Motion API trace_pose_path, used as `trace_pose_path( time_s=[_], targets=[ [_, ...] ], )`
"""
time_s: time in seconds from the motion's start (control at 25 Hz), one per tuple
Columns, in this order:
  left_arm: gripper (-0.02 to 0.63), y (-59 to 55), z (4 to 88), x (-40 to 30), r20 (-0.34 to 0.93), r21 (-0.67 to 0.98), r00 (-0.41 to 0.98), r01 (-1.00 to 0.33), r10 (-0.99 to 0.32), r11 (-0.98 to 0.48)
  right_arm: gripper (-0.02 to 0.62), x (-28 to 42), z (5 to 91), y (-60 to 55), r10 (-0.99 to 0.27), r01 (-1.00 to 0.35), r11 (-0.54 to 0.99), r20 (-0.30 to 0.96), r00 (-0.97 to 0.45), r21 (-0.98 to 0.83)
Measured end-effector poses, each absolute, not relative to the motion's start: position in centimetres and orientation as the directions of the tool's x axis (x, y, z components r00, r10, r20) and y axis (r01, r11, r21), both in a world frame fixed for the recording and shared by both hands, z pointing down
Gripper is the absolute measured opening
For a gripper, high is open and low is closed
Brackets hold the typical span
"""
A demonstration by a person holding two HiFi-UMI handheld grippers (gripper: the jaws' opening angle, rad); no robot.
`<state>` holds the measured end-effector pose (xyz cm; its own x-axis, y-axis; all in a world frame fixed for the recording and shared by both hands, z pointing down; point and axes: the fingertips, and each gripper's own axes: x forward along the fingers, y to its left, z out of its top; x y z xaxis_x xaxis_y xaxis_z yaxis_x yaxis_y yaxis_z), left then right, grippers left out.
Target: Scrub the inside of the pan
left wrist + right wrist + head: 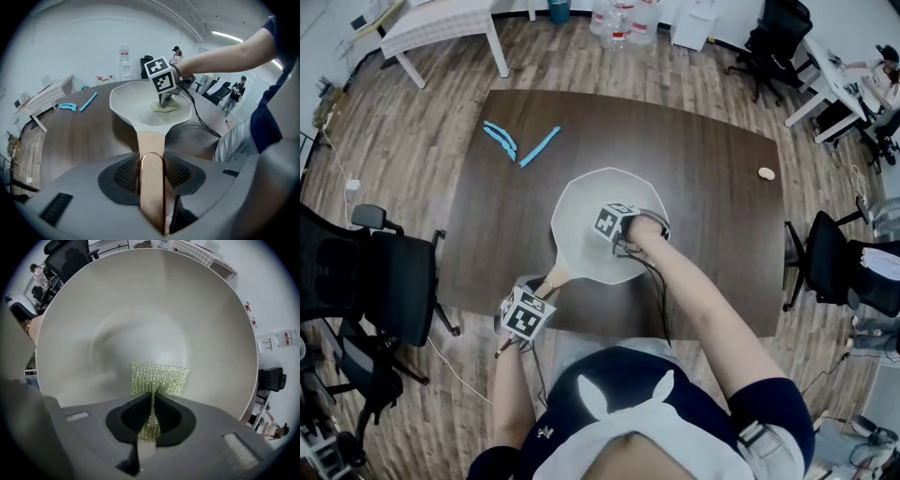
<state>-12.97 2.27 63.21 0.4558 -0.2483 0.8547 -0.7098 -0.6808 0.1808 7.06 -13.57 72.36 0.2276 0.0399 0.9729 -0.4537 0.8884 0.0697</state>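
Note:
A pale cream pan (pixel 586 202) lies on the dark wooden table (pixel 694 178), its copper-coloured handle (pixel 151 180) pointing toward me. My left gripper (pixel 534 298) is shut on that handle at the table's near edge. The right gripper (pixel 623 246) points steeply down into the pan's right side and is shut on a glittery yellow-green scrub cloth (pixel 158 379). The cloth rests on the pan's inner floor (pixel 140 333), and from the left gripper view the cloth (pixel 165 106) sits flat under the right gripper (pixel 164 99).
Light blue strips (pixel 521 143) lie on the table's far left, and a small beige object (pixel 766 173) lies at its right edge. Black office chairs (pixel 380 281) stand at both sides. A white table (pixel 441 23) stands beyond.

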Motion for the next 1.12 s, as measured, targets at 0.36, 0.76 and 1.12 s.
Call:
trace_pose_path(
  time_s=[0.36, 0.76, 1.12],
  targets=[
    [0.160, 2.3, 63.1, -12.9, 0.858, 0.183, 0.453, -0.710, -0.243, -0.679, 0.021, 7.0, 72.6, -12.0, 0.121, -0.470, 0.883, 0.971, 0.207, -0.010],
    [0.160, 2.4, 63.1, -12.9, 0.858, 0.183, 0.453, -0.711, -0.242, -0.679, 0.021, 6.3, 71.3, -8.3, 0.258, -0.530, 0.837, 0.954, 0.156, -0.139],
    [0.160, 2.3, 63.2, -12.9, 0.860, 0.182, 0.451, -0.711, -0.241, -0.680, 0.021, 4.6, 72.0, -6.8, 0.294, -0.539, 0.808, 0.956, 0.017, -0.239]
  ],
)
